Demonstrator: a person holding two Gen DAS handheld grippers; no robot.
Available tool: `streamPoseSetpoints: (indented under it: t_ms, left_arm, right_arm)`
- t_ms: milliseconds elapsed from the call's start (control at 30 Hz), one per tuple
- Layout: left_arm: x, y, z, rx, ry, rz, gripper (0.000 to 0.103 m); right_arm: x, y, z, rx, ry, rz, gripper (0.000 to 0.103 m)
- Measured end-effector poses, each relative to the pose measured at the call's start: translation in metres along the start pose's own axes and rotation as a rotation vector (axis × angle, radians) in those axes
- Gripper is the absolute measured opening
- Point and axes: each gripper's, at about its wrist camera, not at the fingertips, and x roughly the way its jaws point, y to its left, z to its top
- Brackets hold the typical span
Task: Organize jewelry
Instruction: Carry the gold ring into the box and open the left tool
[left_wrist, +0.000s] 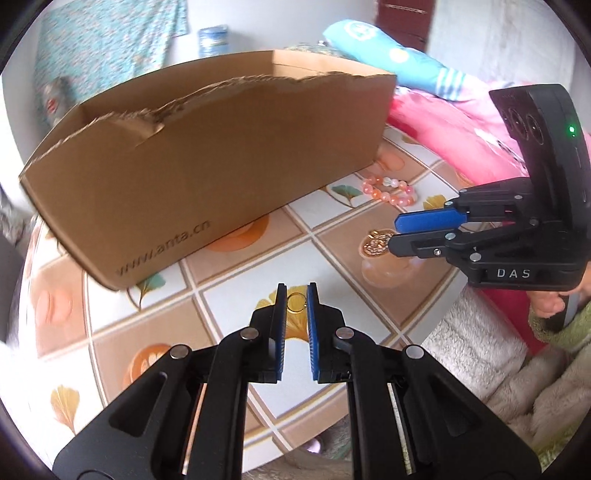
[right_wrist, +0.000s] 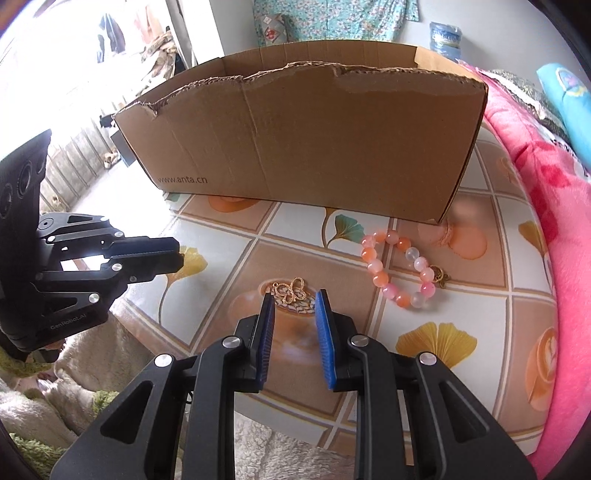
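Left wrist: left claw (left_wrist: 297, 295) angled down (pinching gold ring (left_wrist: 295, 302)).

Matt corrugated cardboard box (right_wrist: 303, 136), glossy glass-like bead bracelet (right_wrist: 400, 267), shiny tablecloth (right_wrist: 461, 295).

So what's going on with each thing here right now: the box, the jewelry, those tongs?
Cardboard box: open on top, rim torn, standing on the table.
Bead bracelet: lying on the table, untouched.
Gold pendant: lying on the table just ahead of the right tongs, not gripped.
Gold ring: between the tips of the left tongs, which are nearly closed around it.
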Motion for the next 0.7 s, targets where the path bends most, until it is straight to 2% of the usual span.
streamPoseSetpoints:
  t_ms: [200,300,500,700]
  left_arm:
    - [0.002,0.001,-0.004,-0.031,0.008,0.001,0.01]
    - [0.001,0.001,-0.005,-0.04,0.001,-0.004,0.01]
    - [0.0,0.006,-0.007,-0.052,-0.004,-0.004,0.01]
    - [0.002,0.007,-0.007,-0.059,-0.006,-0.014,0.01]
  right_arm:
    - [0.007,0.004,0.008,0.015,0.01,-0.038,0.023]
    - [0.01,0.007,0.011,0.03,0.013,-0.027,0.023]
    - [0.016,0.019,0.01,0.003,0.02,-0.094,0.023]
    - [0.018,0.02,0.011,0.022,0.018,-0.102,0.017]
